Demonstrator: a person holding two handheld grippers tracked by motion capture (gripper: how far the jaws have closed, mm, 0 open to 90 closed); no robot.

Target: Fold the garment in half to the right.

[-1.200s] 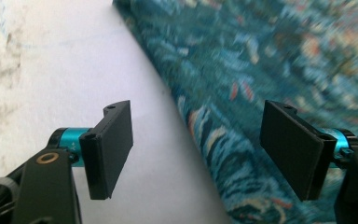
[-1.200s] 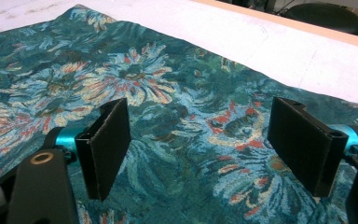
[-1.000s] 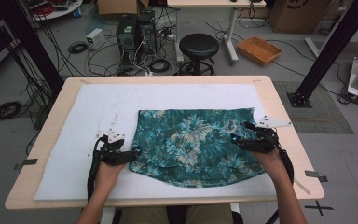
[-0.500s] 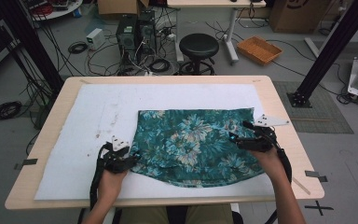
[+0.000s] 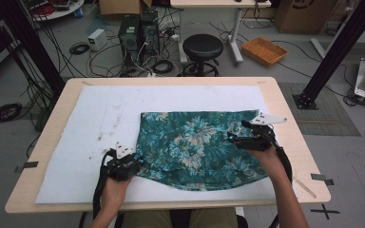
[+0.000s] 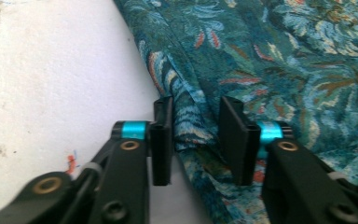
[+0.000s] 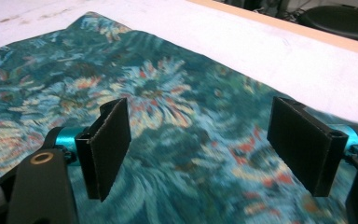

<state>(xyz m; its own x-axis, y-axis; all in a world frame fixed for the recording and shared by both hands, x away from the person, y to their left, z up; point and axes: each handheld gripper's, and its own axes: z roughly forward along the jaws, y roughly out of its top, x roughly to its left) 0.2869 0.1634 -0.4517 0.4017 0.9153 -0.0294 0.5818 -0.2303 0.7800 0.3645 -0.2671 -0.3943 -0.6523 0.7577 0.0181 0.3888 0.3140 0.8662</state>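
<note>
Two tools at the floral cloth (image 5: 195, 145), which lies flat on the white mat (image 5: 90, 123) covering the surface (image 5: 285, 95), toward its right and near side; my left tool (image 5: 135, 163) sits at the cloth's near-left edge, jaws narrowed with a raised fold of the fabric between them, not yet pinched; my right tool (image 5: 233, 138) hovers over the cloth's right part, jaws spread wide, holding nothing.

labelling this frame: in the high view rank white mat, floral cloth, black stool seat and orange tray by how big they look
1. white mat
2. floral cloth
3. black stool seat and orange tray: these look alike, and both sit farther from the camera, so no ranking.
</note>
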